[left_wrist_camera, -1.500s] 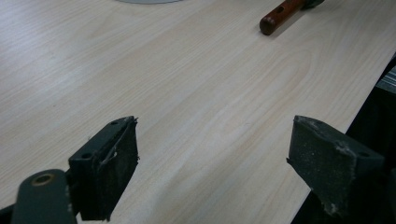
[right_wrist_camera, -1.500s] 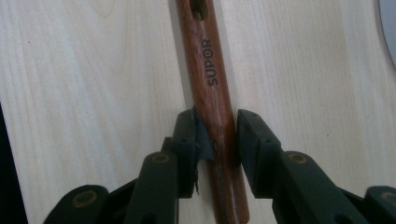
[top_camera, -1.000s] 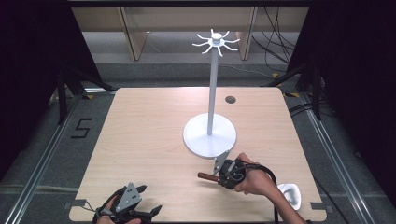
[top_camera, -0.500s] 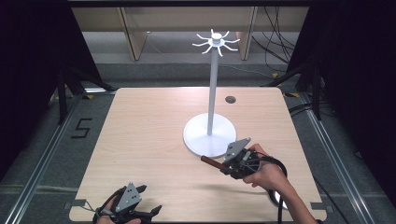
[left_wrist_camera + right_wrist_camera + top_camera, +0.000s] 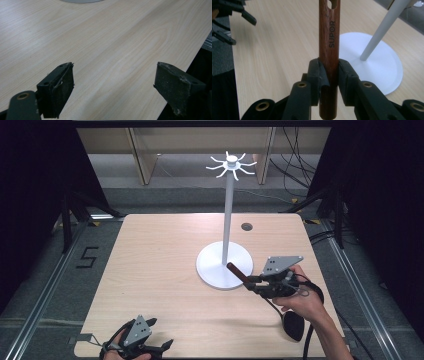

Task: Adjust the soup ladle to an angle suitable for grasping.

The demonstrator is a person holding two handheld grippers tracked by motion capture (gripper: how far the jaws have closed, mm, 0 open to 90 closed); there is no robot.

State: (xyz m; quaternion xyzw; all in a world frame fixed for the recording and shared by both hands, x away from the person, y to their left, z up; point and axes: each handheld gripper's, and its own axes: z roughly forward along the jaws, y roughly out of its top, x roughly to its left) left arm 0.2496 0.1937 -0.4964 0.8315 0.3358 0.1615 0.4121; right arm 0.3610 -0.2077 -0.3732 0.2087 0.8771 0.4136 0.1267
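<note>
My right gripper is shut on the reddish wooden handle of a kitchen utensil marked SUPOR. It is held above the table's right side, and the handle tip points left over the rim of the white stand base. The utensil's black head hangs below the hand. A thin white pole rises from the base to a ring of hooks. My left gripper rests low at the table's front left corner, open with nothing between its jaws.
The wooden table has a small dark hole at its back right. A black cable loops from the right gripper. Dark floor and metal rails border the table on both sides.
My right gripper has risen and moved right and farther back with the utensil, whose handle tip now reaches over the stand base. The left gripper has stayed put.
</note>
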